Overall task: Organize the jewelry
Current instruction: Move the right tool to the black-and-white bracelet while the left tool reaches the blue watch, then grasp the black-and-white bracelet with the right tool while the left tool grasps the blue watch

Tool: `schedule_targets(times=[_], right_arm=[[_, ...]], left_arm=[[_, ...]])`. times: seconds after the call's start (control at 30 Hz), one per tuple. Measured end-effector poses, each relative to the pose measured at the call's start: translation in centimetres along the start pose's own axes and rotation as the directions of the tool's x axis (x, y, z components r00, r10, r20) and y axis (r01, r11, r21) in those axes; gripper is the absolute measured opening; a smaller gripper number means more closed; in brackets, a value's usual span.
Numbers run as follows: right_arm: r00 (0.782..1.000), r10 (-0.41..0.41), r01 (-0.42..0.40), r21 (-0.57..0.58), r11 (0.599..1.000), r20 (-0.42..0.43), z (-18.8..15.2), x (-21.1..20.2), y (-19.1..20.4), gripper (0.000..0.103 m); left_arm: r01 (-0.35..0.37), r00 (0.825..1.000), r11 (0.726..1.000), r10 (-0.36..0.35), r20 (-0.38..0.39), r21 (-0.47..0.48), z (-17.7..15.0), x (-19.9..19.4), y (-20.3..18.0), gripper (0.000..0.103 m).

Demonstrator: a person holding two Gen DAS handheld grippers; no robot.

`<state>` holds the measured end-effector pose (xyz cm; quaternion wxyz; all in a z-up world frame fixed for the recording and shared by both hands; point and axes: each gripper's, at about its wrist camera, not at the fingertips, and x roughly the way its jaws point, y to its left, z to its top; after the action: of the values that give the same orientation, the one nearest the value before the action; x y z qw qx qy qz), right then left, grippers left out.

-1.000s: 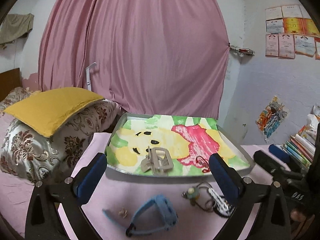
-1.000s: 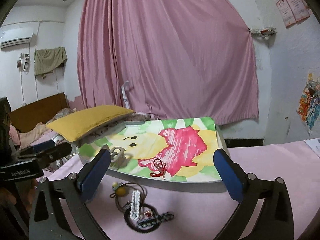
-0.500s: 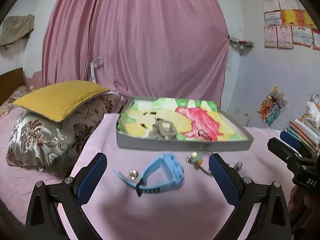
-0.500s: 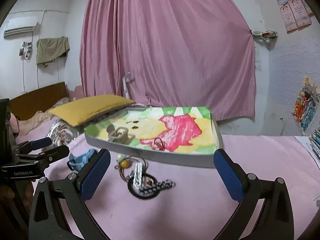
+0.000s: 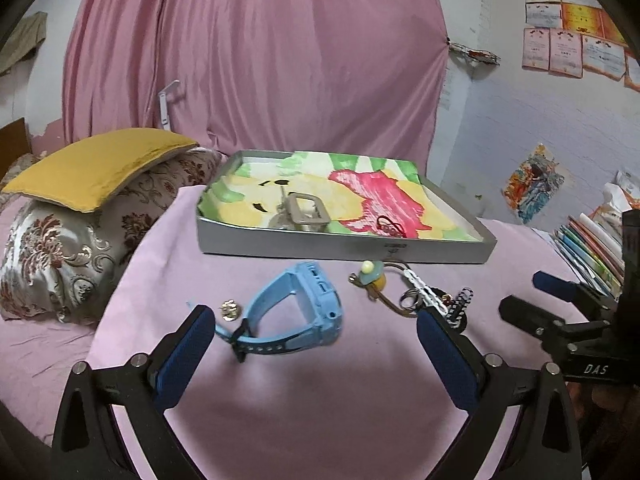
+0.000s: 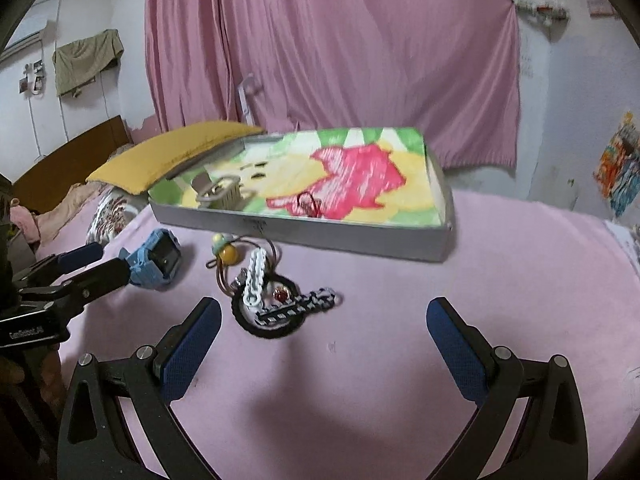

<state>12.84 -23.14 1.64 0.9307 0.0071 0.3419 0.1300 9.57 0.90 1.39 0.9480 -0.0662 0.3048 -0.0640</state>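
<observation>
We could not make out the small gold piece [image 5: 229, 307] beside the blue watch [image 5: 304, 312]; it was too small. The right wrist view was motion-blurred, smearing the tray [image 6: 304, 236]. The bracelet tangle [image 6: 276, 304] overlapped itself, so separate pieces were unclear.

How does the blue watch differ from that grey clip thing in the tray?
The blue watch lies on the pink cloth in front of the tray; the grey clip already sits inside the tray. The watch is bright blue with a strap looped shut; the clip is dull grey, a boxy open frame. The watch lies nearer the camera. Neither is held.
</observation>
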Motion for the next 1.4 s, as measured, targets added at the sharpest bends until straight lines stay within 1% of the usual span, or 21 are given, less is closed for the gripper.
schedule_targets(times=[0.03, 0.07, 0.13, 0.17, 0.23, 0.27, 0.33, 0.37, 0.43, 0.6, 0.7, 0.9, 1.03, 1.2, 1.37, 1.4], right_arm=[[1.0, 0.009, -0.009, 0.001, 1.0, -0.012, 0.0, 0.3, 0.0, 0.087], [1.0, 0.015, -0.015, -0.001, 1.0, -0.026, 0.1, 0.6, 0.0, 0.082], [0.997, 0.029, -0.029, -0.005, 1.0, -0.068, 0.2, 1.5, 0.2, 0.065], [0.996, 0.037, -0.037, -0.005, 0.999, -0.084, 0.2, 1.9, 0.3, 0.062], [0.991, 0.068, -0.068, 0.004, 0.998, -0.118, 0.1, 2.7, 0.4, 0.05], [0.988, 0.081, -0.08, 0.01, 0.997, -0.134, 0.1, 3.0, 0.4, 0.047], [0.984, 0.092, -0.09, 0.019, 0.996, -0.151, 0.1, 3.5, 0.4, 0.046], [0.983, 0.098, -0.095, 0.024, 0.995, -0.157, 0.1, 3.7, 0.4, 0.045], [0.979, 0.114, -0.109, 0.039, 0.993, -0.169, 0.3, 4.1, 0.4, 0.038], [0.975, 0.126, -0.117, 0.059, 0.991, -0.182, 1.0, 5.1, 0.2, 0.032], [0.968, 0.16, -0.147, 0.082, 0.986, -0.195, 1.5, 5.7, 0.3, 0.024], [0.964, 0.164, -0.157, 0.051, 0.986, -0.208, 2.1, 6.6, 1.1, 0.023], [0.962, 0.175, -0.167, 0.057, 0.984, -0.21, 2.6, 7.1, 1.3, 0.023], [0.958, 0.203, -0.186, 0.102, 0.977, -0.203, 2.6, 7.2, 0.7, 0.023], [0.95, 0.249, -0.216, 0.178, 0.96, -0.188, 2.7, 7.8, -0.2, 0.023], [0.95, 0.251, -0.217, 0.186, 0.958, -0.186, 2.7, 7.8, -0.2, 0.022]], left_arm=[[0.003, 1.0, 1.0, -0.003, -0.005, 0.001, 0.1, 0.2, -0.1, 0.091], [0.008, 1.0, 1.0, -0.008, -0.016, 0.003, 0.2, 0.5, -0.3, 0.089], [0.011, 0.999, 1.0, -0.011, -0.031, 0.005, 0.4, 1.0, -0.4, 0.081], [0.014, 0.999, 1.0, -0.014, -0.039, 0.005, 0.4, 1.2, -0.5, 0.078], [0.02, 0.998, 1.0, -0.02, -0.054, 0.005, 0.6, 1.5, -0.5, 0.068], [0.024, 0.998, 1.0, -0.024, -0.064, 0.005, 0.8, 1.8, -0.6, 0.067], [0.026, 0.996, 1.0, -0.025, -0.081, 0.009, 1.0, 2.2, -0.8, 0.059], [0.026, 0.996, 1.0, -0.025, -0.091, 0.012, 1.1, 2.4, -0.9, 0.058], [0.02, 0.994, 1.0, -0.018, -0.104, 0.015, 1.3, 2.8, -1.0, 0.057], [0.01, 0.988, 1.0, -0.009, -0.155, 0.006, 1.6, 4.1, -1.1, 0.05], [0.011, 0.985, 1.0, -0.01, -0.172, 0.005, 1.6, 4.5, -1.1, 0.046], [0.005, 0.982, 1.0, -0.007, -0.187, -0.011, 1.8, 5.1, -0.7, 0.037], [-0.01, 0.978, 1.0, 0.005, -0.206, -0.023, 1.9, 5.4, -0.3, 0.027], [0.005, 0.972, 0.999, -0.016, -0.232, -0.049, 2.0, 5.7, 0.1, 0.026], [0.021, 0.964, 0.998, -0.036, -0.265, -0.058, 2.0, 6.2, 0.2, 0.026], [0.023, 0.963, 0.998, -0.038, -0.267, -0.06, 1.9, 6.2, 0.3, 0.026]])
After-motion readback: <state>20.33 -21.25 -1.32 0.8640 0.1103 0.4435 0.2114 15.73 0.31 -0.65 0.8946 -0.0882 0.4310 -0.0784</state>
